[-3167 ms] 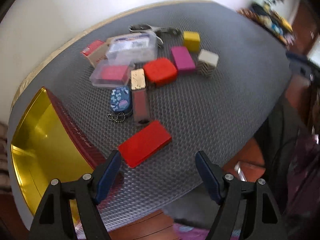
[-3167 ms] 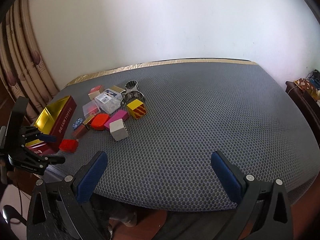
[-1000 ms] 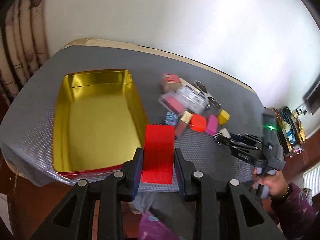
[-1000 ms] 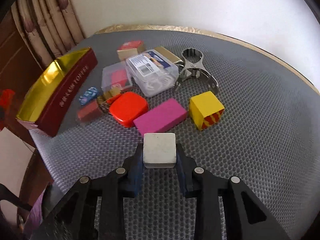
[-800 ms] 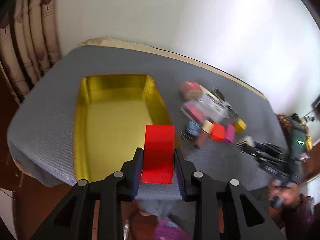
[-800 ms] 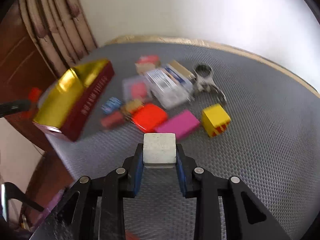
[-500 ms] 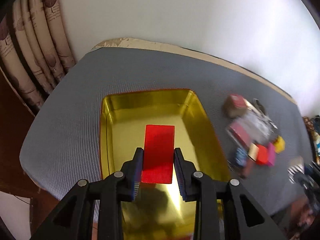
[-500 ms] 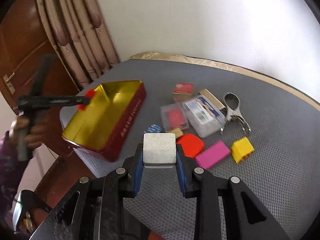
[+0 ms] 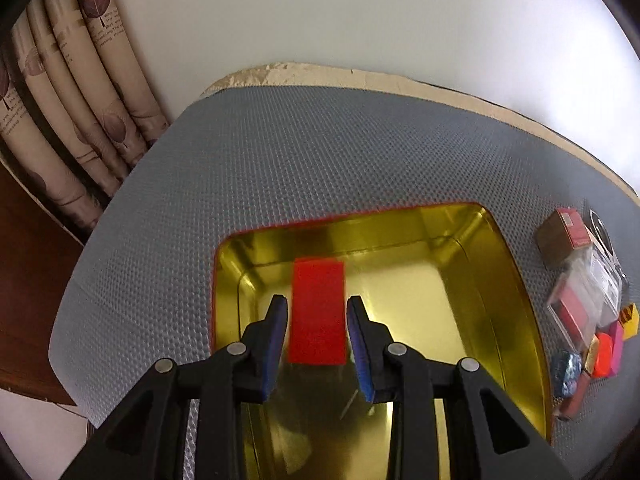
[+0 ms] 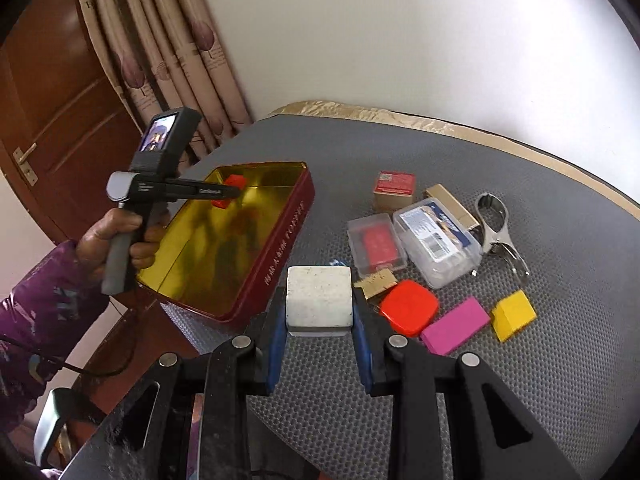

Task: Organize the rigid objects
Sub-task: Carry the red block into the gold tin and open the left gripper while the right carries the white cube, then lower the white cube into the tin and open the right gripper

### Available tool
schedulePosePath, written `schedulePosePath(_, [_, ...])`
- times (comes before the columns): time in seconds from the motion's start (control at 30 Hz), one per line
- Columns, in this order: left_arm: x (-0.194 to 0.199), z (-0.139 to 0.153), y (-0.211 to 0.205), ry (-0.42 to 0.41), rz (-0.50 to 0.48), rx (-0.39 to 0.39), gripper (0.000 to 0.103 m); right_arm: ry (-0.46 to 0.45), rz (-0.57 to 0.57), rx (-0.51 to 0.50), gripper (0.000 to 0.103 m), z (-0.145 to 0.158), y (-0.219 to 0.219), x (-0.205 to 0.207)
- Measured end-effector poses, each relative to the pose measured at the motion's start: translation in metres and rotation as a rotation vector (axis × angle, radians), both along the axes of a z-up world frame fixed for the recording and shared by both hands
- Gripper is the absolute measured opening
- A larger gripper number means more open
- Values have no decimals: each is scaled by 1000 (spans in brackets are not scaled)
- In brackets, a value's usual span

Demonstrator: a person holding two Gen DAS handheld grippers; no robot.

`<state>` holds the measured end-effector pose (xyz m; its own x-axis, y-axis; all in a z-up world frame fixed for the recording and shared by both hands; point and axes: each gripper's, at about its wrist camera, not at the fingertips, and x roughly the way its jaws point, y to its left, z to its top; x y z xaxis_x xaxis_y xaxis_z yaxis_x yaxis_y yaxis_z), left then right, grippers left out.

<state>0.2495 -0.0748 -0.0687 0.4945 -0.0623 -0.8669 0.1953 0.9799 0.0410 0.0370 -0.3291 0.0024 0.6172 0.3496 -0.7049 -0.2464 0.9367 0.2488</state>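
Grey honeycomb mat (image 9: pixel 320 152); white wall (image 9: pixel 360 12); beige curtains (image 10: pixel 172 40).

My left tongs (image 9: pixel 317 310) are hovering over the gold-lined tin (image 9: pixel 496 280), with small gaps showing on both sides of the flat red block (image 9: pixel 318 312) between them. My right tongs (image 10: pixel 319 312) are gripping a white cube (image 10: pixel 319 296) above the tabletop (image 10: pixel 560 360). A red lid (image 10: pixel 409 307), pink block (image 10: pixel 455 330) and yellow cube (image 10: pixel 513 315) are lying beside the tin.
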Motion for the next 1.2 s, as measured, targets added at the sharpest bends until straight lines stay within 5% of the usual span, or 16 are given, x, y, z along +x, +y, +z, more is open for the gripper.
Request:
schedulePosePath(0.13, [3, 3, 8, 30, -8, -61, 35, -4, 22, 9, 28, 2, 11, 6])
schedulePosePath(0.27, [-27, 36, 32, -41, 34, -193, 35, -7, 42, 42, 28, 8, 23, 18])
schedulePosePath(0.43, [-95, 74, 50, -143, 154, -128, 44, -2, 117, 72, 28, 18, 61, 55])
schedulePosePath(0.67, [-173, 66, 81, -120, 324, -171, 44, 49, 203, 22, 28, 1, 132, 116])
schedulePosePath(0.9, [-177, 46, 76, -138, 352, -76, 46, 125, 180, -36, 28, -36, 164, 169])
schedulePosePath(1.2, [-167, 31, 71, -114, 308, -54, 46, 163, 147, -100, 29, -56, 181, 206])
